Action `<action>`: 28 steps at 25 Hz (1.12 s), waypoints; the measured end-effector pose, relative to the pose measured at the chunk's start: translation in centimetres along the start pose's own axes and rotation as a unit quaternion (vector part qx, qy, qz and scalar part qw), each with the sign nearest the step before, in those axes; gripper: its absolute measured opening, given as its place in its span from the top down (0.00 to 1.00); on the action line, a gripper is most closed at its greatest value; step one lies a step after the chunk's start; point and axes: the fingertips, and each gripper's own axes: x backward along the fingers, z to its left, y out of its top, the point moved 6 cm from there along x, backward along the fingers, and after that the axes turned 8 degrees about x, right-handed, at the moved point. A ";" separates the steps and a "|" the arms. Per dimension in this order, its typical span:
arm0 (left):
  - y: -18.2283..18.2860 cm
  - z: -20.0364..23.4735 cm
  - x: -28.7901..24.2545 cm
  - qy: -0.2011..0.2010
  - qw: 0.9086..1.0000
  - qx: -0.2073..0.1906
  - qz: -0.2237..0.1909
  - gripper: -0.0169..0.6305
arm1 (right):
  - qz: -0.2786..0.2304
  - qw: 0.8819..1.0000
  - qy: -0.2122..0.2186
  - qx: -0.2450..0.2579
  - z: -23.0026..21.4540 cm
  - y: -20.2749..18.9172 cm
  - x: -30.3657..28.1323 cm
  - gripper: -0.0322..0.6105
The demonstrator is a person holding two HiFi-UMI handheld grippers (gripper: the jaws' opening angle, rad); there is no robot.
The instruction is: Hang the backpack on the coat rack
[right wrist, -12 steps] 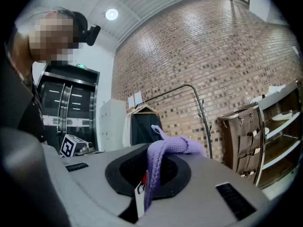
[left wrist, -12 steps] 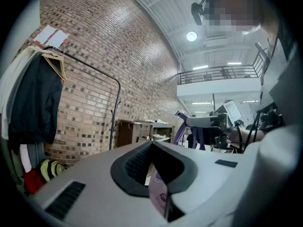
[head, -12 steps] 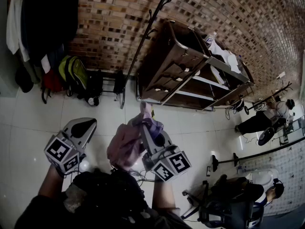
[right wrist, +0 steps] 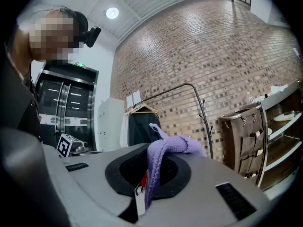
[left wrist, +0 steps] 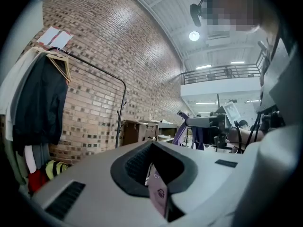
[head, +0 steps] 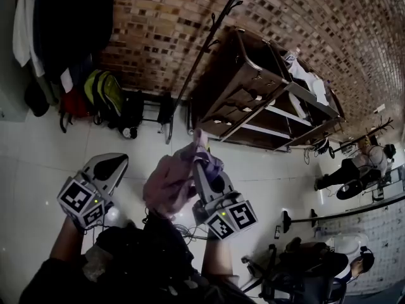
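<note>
A pink and purple backpack [head: 168, 185] hangs in front of me over the white floor. My right gripper [head: 201, 163] is shut on its purple strap [right wrist: 163, 160], which loops out of the closed jaws in the right gripper view. The black coat rack pole [head: 212, 33] with hooks stands ahead against the brick wall, also in the right gripper view as the coat rack [right wrist: 204, 117]. My left gripper [head: 117, 164] is to the left of the backpack, apart from it, jaws together and empty. The left gripper view shows the purple strap [left wrist: 182, 131] to its right.
A dark wooden shelf unit [head: 253, 87] stands right of the pole. Hanging jackets [head: 69, 18] and yellow and red bags [head: 101, 94] are at the left by the wall. People [head: 354, 170] and stands [head: 297, 217] are at the right.
The head view has shifted slightly, so the wall and rack sit a little further right. Both grippers and the backpack keep the same pose.
</note>
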 end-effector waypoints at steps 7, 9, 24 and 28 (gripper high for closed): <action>-1.2 3.4 -2.6 0.042 0.999 0.003 -0.003 0.93 | 0.025 0.999 0.030 -0.022 -3.9 -3.8 -4.5 0.94; -0.9 4.7 -4.5 0.048 0.999 0.001 0.007 0.93 | 0.023 0.999 0.032 -0.026 -5.9 -4.0 -6.2 0.94; 4.5 11.8 -22.9 0.087 0.996 0.008 0.008 0.93 | 0.052 0.994 0.083 -0.048 -23.4 -4.7 -17.8 0.94; 5.7 13.4 -26.9 0.105 0.994 0.012 -0.007 0.93 | 0.058 0.992 0.094 -0.058 -27.1 -5.2 -19.5 0.94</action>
